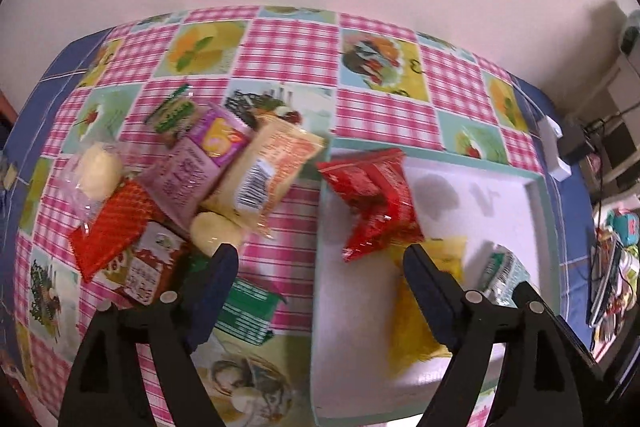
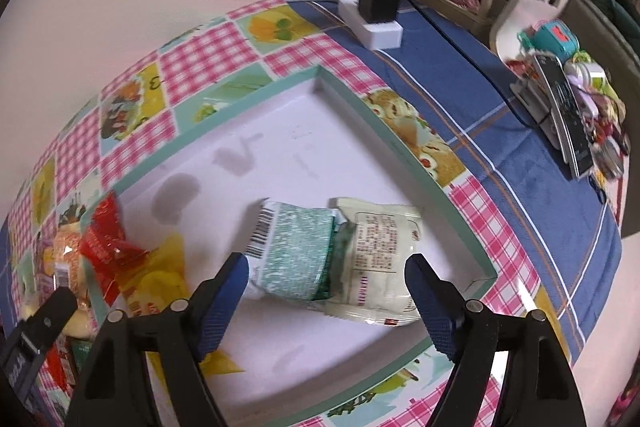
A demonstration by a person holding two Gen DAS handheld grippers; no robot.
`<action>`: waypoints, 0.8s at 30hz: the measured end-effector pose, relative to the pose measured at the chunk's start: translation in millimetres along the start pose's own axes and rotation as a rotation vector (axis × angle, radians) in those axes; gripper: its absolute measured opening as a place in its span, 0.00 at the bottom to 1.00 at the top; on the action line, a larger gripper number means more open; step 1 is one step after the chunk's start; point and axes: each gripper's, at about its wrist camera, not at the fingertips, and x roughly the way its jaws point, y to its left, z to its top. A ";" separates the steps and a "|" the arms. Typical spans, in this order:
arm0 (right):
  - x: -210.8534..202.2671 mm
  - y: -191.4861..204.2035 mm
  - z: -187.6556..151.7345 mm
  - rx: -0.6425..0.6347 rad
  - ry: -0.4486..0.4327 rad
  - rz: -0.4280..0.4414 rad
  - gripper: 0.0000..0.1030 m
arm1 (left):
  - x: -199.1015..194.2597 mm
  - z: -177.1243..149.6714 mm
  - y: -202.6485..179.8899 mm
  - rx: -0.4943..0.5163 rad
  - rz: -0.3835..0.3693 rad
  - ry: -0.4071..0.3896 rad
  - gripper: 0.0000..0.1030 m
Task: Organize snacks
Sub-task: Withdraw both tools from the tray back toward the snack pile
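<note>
Snack pkts (image 2: 340, 251) flat in tray (image 2: 400, 143), long axes L-R; jaws apart.

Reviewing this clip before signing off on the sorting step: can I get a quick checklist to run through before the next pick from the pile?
1. Left claw open, nothing between its pads: ok.
2. Right claw open, clear of the green-and-white wrapped snack packet: ok.
3. Shallow white tray with mint-green rim has bare floor left: ok.
4. Red foil snack packet fully inside the tray: not ok, it overhangs the rim.
5. Unsorted packets remain on the checked tablecloth, e.g. purple packet: ok.
6. Number of packets left in the pile: cannot tell.
</note>
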 end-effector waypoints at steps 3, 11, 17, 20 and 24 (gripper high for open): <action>-3.8 7.2 -1.3 -0.021 -0.010 0.017 0.92 | 1.6 2.1 6.9 -0.013 0.016 -0.002 0.95; -12.7 22.9 -4.7 -0.068 -0.049 0.044 1.00 | -2.2 6.6 22.1 -0.014 0.107 -0.024 0.95; -18.6 34.1 -8.3 -0.089 -0.050 0.076 1.00 | -11.1 9.9 32.1 -0.038 0.209 -0.039 0.95; -22.9 39.7 -10.0 -0.104 -0.056 0.080 1.00 | -14.2 9.4 37.3 -0.051 0.270 -0.030 0.95; -27.3 49.9 -14.1 -0.134 -0.050 0.106 1.00 | -16.7 7.3 45.6 -0.052 0.262 -0.012 0.95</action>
